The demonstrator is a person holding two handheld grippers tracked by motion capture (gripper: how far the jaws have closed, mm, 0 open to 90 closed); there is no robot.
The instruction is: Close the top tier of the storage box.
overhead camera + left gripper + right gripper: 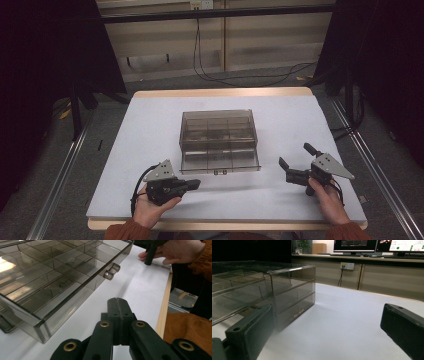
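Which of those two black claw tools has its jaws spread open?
The right gripper, beside the drawer box: its jaws stand wide apart, while the left gripper has its jaws pressed together.

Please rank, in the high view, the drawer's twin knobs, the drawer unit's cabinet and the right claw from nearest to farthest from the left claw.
1. Drawer's twin knobs: just beyond the left claw, at the open drawer's front.
2. Drawer unit's cabinet: farther back, at mid-table.
3. Right claw: across the table, right of the drawer.

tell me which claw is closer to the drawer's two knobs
Left. The left claw sits just below the knobs, shut; the right claw stands open, off to their right.
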